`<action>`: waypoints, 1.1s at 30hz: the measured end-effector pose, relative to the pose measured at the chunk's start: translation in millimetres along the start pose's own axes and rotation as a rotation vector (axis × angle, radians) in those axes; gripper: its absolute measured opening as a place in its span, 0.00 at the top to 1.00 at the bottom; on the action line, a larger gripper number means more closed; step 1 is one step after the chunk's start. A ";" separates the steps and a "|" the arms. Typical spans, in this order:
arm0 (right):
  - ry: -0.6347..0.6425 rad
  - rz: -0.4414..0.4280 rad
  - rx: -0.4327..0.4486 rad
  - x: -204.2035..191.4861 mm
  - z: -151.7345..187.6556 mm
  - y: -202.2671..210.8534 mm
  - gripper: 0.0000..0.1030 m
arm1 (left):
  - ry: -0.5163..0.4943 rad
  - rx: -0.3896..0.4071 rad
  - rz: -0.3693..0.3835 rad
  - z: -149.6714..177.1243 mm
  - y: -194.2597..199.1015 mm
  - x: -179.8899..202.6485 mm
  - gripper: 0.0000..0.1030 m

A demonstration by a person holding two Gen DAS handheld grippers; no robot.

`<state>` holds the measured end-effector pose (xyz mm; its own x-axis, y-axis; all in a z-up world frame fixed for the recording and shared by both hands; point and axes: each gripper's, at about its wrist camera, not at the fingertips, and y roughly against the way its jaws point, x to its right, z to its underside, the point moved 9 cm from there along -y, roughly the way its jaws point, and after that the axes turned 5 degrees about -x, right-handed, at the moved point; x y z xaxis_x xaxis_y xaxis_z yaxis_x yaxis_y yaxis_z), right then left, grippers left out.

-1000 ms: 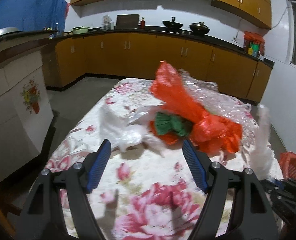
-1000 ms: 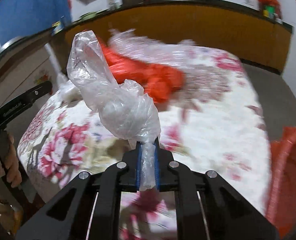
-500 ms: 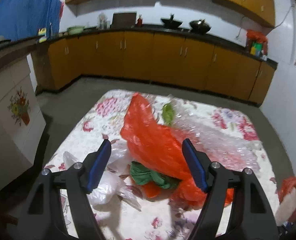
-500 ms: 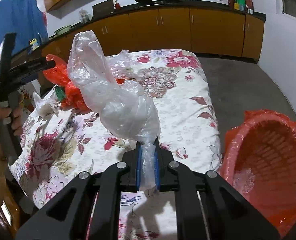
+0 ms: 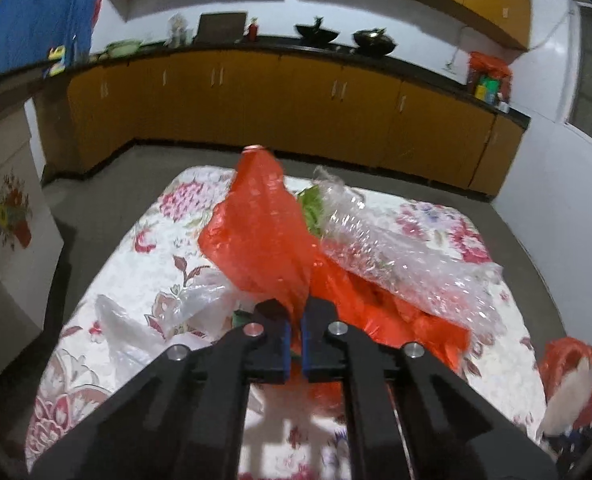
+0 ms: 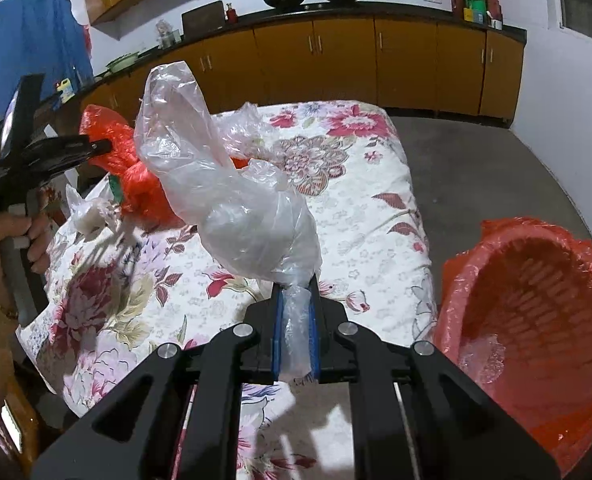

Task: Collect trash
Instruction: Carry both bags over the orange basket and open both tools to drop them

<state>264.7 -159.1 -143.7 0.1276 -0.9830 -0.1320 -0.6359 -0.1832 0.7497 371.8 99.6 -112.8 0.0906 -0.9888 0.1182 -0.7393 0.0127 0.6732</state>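
Two pieces of trash are gripped at once. The left gripper (image 5: 294, 330) has its fingers closed down to a narrow slit on a fold of the red plastic bag (image 5: 263, 240), which stands up in a peak above the floral tablecloth (image 5: 448, 220). Crinkled clear film (image 5: 400, 264) lies against the red bag's right side, with a green scrap (image 5: 312, 204) between them. More clear plastic (image 5: 191, 304) lies on the cloth to the left.

The right gripper (image 6: 294, 330) has its fingers clamped on the twisted neck of a clear plastic bag (image 6: 231, 208), held above the table's near edge. A red basket (image 6: 536, 320), lined with red plastic, stands just beside the table on the right; a small clear scrap (image 6: 484, 360) rests inside it. Orange cabinets (image 6: 376, 60) line the far wall.
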 end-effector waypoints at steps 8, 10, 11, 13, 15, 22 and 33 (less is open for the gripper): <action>-0.004 0.005 0.050 -3.3 -4.9 31.7 0.89 | -0.072 0.072 0.044 11.2 69.3 14.5 0.95; -0.010 0.009 0.059 -1.8 -5.2 39.1 0.89 | -0.080 0.080 0.059 15.2 86.1 19.4 0.95; -0.015 0.014 0.065 -0.5 -4.7 44.2 0.89 | -0.081 0.084 0.076 17.3 95.1 22.8 0.95; -0.022 0.025 0.073 2.8 -3.5 52.1 0.89 | -0.083 0.087 0.103 20.0 107.3 29.3 0.95; -0.036 0.048 0.084 9.6 -0.8 63.4 0.89 | -0.090 0.091 0.136 22.9 119.9 39.9 0.95; -0.134 0.148 0.111 54.0 11.0 96.7 0.89 | -0.157 0.098 0.249 36.8 146.9 102.2 0.95; -0.338 0.293 0.117 142.3 41.5 134.8 0.89 | -0.268 0.051 0.461 76.3 157.6 231.4 0.95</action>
<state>165.5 -324.2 -88.3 -0.3130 -0.9388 -0.1438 -0.6926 0.1220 0.7109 225.4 -138.5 -35.1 -0.4200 -0.8856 0.1984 -0.6941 0.4543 0.5585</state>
